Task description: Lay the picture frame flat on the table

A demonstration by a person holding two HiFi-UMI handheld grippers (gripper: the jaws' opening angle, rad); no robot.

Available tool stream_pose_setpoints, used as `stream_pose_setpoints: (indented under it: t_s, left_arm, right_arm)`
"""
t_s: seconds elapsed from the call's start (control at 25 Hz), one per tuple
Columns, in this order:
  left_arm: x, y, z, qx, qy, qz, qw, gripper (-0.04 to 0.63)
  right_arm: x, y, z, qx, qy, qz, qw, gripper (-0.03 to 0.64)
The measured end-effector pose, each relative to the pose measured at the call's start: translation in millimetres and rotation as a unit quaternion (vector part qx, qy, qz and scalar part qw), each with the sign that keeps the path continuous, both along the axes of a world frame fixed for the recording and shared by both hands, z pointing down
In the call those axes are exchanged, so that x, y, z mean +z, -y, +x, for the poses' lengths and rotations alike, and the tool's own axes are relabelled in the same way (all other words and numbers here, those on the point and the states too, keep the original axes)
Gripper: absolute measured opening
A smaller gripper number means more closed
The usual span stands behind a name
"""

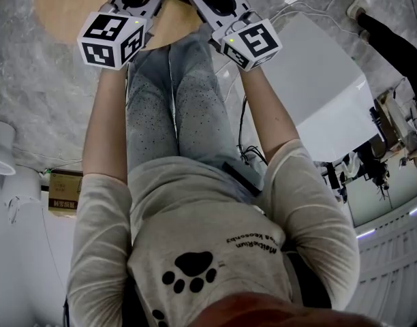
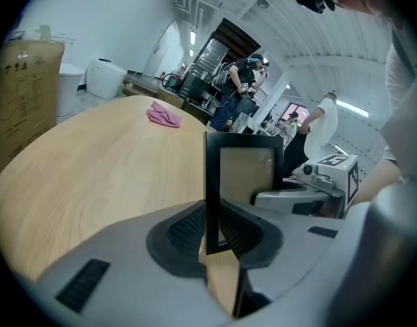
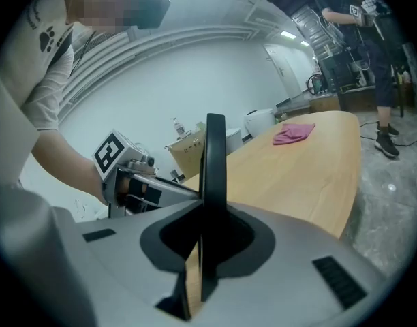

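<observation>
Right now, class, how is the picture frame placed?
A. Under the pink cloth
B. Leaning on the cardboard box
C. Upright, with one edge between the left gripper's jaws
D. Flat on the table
C: in the left gripper view the picture frame stands upright, its left edge between the jaws of the left gripper, well apart from the pink cloth on the wooden table.

Table: we saw a rounded, light wooden tabletop, smooth, with a faint grain and a curved edge.
On it: we found a small crumpled pink cloth lying flat on the wood near the far edge.
Around the cloth: we saw bare wood on every side.
Beneath: we noted a grey mottled floor under the table.
</observation>
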State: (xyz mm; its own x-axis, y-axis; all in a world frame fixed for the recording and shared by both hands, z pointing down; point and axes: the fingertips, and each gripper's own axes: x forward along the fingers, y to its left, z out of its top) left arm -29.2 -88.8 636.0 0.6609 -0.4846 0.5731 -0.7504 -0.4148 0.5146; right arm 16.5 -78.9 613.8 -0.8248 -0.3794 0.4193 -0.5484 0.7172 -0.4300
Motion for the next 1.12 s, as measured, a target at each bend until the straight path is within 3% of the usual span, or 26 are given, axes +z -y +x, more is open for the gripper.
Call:
stream_pose_setpoints:
  t_s: [0.12,0.28,0.76,1.12]
  left_arm:
    - [3,-3,-3,-0.009,0.004,-0.006,0.9999,0.067]
    - [7,-5,-11,-0.027,0.016,-0.011,0.9994,0.067]
    - [15,-6,-19,-0.06,0.065,-0.03,0.9956,0.067]
    - [20,-8,-18,-0.074,0.079,-0.039,0.9934,0.067]
  right_arm:
    - [2,3,4,0.027,-0.024,0.009,0.999,0.111]
    - [2,6,11,0.068,-0.056,0.023,0.996,0.138]
    - [5,1,24,0.182,-0.133,0.01,0.974,0.138]
    - [13,10,26,0.199,-0.144,-0.004,0.969,0.095]
